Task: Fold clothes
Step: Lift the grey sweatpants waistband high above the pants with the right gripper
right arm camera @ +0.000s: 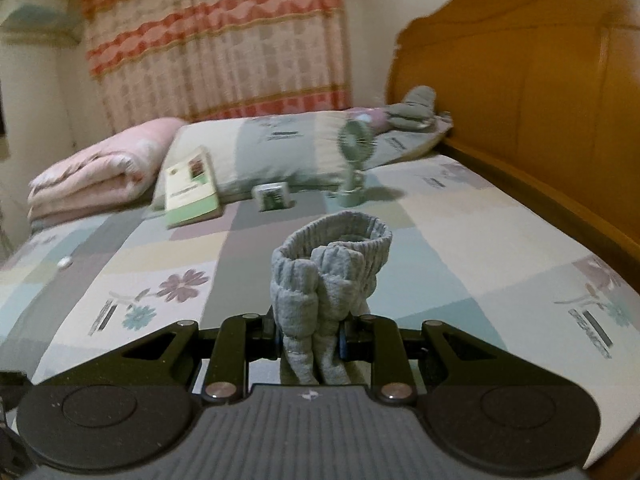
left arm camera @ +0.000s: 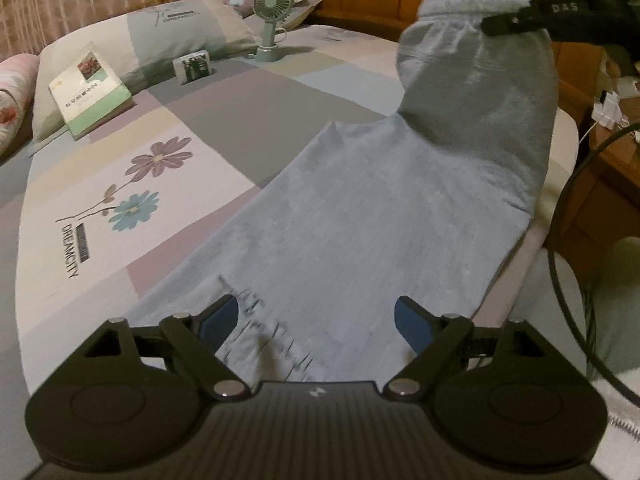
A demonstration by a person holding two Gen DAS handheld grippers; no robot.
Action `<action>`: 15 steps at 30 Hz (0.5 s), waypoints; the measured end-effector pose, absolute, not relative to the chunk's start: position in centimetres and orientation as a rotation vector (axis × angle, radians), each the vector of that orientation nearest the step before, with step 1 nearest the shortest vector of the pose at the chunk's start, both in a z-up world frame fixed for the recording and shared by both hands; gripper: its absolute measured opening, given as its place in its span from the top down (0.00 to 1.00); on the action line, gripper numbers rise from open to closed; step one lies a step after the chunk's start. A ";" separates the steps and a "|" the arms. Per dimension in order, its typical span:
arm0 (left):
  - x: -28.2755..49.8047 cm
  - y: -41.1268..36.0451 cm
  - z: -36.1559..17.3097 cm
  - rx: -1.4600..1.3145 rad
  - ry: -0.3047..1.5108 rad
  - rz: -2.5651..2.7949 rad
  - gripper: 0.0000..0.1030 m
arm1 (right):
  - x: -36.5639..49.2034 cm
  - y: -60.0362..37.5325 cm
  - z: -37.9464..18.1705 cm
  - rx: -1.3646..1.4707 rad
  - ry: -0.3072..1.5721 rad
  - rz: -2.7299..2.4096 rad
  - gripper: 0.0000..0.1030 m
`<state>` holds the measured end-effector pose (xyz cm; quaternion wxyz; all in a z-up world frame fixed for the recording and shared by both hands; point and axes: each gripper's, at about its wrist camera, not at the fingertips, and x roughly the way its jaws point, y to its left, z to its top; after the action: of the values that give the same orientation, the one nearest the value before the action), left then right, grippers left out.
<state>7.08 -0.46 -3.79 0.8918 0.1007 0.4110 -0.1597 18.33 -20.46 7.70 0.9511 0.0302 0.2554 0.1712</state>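
From the left wrist view, soft grey pants (left arm camera: 340, 216) lie flat on the bed (left arm camera: 224, 104), which has a smooth sheet of pale squares and printed flowers. The cloth looks fuzzy, like fleece. The left gripper (left arm camera: 316, 322) hangs over the near end of the pants with its blue pads (left arm camera: 218, 322) wide apart, and nothing is between them. The far end of the pants is lifted off the bed by the right gripper (left arm camera: 516, 24), a black shape partly cut off at the edge. Past the pants stand a small green fan (left arm camera: 272, 20) and a book (left arm camera: 94, 88) leaning on a pillow (left arm camera: 176, 36).

From the right wrist view, the right gripper (right arm camera: 308, 340) is squeezed tight on the ribbed, stretchy waistband (right arm camera: 332, 264), bunched in thick folds. The rest of the pants is hidden below it. Behind the waistband, the fan (right arm camera: 354, 160) is blurry. The shiny wooden headboard (right arm camera: 540, 92) curves up beside it.
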 end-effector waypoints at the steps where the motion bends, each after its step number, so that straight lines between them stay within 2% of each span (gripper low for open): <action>1: 6.8 -0.1 -3.7 0.211 0.851 -0.330 0.17 | 18.2 -19.7 7.7 0.050 0.521 0.358 0.74; 10: 4.6 2.8 -3.3 0.193 0.816 -0.320 0.17 | 17.2 -15.0 8.2 -0.022 0.528 0.404 0.74; 15: 6.2 1.2 -2.7 0.233 0.779 -0.405 0.17 | 17.4 -15.5 8.4 -0.008 0.536 0.394 0.74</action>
<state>6.17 1.23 -2.71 0.8987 0.1124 0.3760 -0.1956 17.37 -15.47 8.39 0.9451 -0.0042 0.2631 0.1936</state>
